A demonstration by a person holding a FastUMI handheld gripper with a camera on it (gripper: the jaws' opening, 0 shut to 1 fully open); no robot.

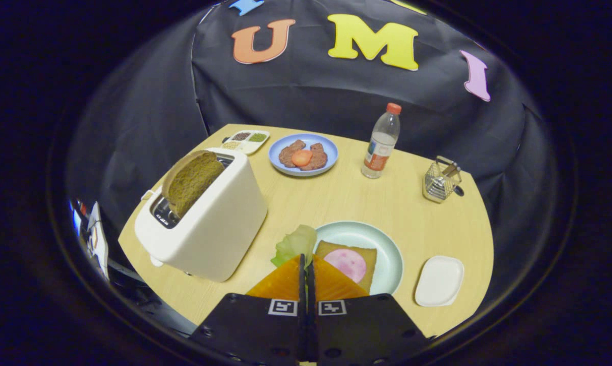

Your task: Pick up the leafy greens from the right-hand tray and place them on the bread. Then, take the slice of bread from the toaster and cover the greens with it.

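Gripper: gripper point(306, 262) fingers pressed almost together, pinching the pale green leafy greens point(295, 245) at their tips.
Greens: held up just beside the near-left rim of the round pale green plate point(387, 249).
Plate: carries a square slice of bread point(349, 262) topped with a pink round ham slice point(345, 263).
Toaster: white toaster point(209, 218) left of the plate, a brown bread slice point(191, 180) standing in its slot.
Tray: small white tray point(439, 280) right of the plate.
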